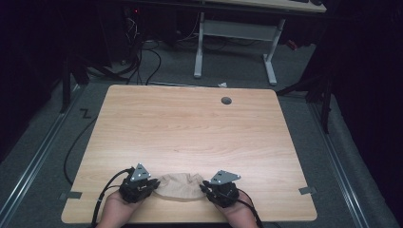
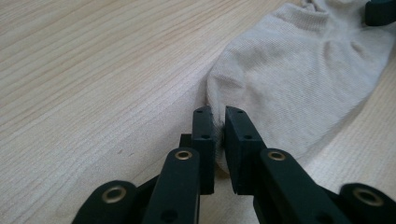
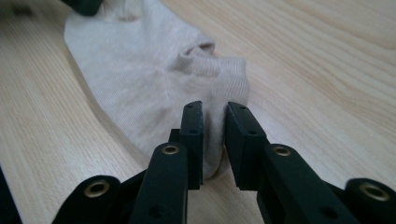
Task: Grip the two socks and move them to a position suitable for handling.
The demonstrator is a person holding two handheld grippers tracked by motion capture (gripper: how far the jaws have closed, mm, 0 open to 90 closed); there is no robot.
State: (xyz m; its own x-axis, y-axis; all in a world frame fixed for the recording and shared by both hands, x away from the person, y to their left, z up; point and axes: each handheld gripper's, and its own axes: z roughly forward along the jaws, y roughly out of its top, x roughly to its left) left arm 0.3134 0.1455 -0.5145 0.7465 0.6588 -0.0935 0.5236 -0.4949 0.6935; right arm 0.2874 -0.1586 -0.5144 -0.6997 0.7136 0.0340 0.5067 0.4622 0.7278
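Left gripper [image 1: 151, 184]: near table edge, held in person's left hand [image 1: 114, 211], black cable trailing off behind, grey plate on top. In left gripper view [image 2: 219, 122] jaws stand a narrow slit apart with sock edge between them; cloth bunched in the gap, pads look barely off it, grip loose.
Right gripper [image 1: 206, 186]: near edge too, in right hand [image 1: 237, 213], grey plate on top. In right gripper view [image 3: 214, 121] jaws parted a bit wider, sock end sits in the gap, pads not pressing on it.
Sock [image 1: 179, 185]: beige ankle sock, flat on table between the two grippers, close to the near edge. Left gripper view [image 2: 299, 70] shows rounded end at the jaws, rest running away up and right. Right gripper view [image 3: 154, 79] shows ribbed cuff end with opening just beyond the jaws.
Other gripper tips: dark tip of the opposite gripper at the sock's far end in each gripper view, top corner.
Table [image 1: 190, 123]: light wood, bare beyond the sock.
Hole [image 1: 226, 100]: grey round grommet near far edge, right of centre.
Floor [image 1: 43, 142]: grey carpet, black cables at left and far side.
Desk frame [image 1: 235, 35]: white legs, beyond the table.
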